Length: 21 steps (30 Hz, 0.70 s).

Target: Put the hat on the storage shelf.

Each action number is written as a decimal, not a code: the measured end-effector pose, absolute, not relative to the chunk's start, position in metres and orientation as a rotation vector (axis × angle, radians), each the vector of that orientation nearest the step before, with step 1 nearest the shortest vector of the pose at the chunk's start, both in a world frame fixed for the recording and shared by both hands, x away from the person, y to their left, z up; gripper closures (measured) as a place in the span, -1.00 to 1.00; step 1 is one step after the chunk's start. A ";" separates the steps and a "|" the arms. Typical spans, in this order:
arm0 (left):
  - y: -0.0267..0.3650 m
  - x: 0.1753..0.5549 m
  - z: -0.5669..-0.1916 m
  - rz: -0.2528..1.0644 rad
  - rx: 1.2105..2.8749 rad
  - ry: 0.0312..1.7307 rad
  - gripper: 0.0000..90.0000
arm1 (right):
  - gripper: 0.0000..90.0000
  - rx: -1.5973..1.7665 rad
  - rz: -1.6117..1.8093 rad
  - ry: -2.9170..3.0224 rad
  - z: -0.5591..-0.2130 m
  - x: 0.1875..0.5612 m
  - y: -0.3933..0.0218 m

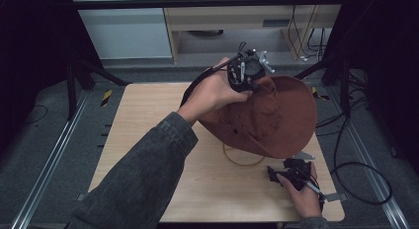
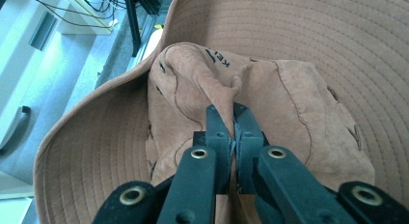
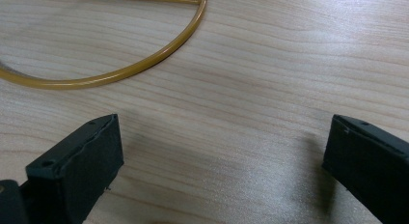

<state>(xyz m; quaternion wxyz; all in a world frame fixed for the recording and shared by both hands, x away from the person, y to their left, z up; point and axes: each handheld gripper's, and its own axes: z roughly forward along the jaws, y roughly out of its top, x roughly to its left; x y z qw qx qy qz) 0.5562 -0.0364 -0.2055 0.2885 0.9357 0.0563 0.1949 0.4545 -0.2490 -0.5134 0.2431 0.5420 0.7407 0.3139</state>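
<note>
A brown wide-brimmed hat (image 1: 276, 115) hangs tilted over the right half of the wooden table (image 1: 148, 135). My left gripper (image 1: 254, 88) is shut on a fold of its crown. In the left gripper view the two black jaws pinch the hat's crown fabric (image 2: 193, 84), with the stitched brim (image 2: 299, 35) curving around it. A thin gold wire ring (image 1: 242, 160) lies flat on the table below the hat. My right gripper (image 1: 272, 172) rests near the front right corner, open, with bare wood between its jaws and the gold ring (image 3: 125, 69) just ahead of it.
Black cables (image 1: 360, 170) loop on the floor to the right of the table. A light wooden cabinet (image 1: 237, 17) stands behind the table, and dark stand legs (image 1: 94, 71) flank the far corners. The person's left forearm in a grey sleeve (image 1: 143, 174) crosses the table's middle.
</note>
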 end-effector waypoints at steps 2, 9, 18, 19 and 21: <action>-0.038 0.557 -0.207 0.518 2.498 0.156 0.94 | -0.99 1.481 0.858 2.024 -0.513 0.454 -0.249; -0.041 0.557 -0.212 0.514 2.500 0.151 0.92 | -0.99 1.481 0.858 2.024 -0.513 0.454 -0.249; -0.040 0.559 -0.215 0.514 2.492 0.163 0.85 | -0.99 1.481 0.857 2.024 -0.513 0.454 -0.249; -0.040 0.559 -0.215 0.514 2.492 0.163 0.83 | -0.99 1.481 0.857 2.024 -0.513 0.454 -0.249; -0.039 0.559 -0.216 0.526 2.490 0.169 0.78 | -0.99 1.481 0.857 2.024 -0.513 0.454 -0.249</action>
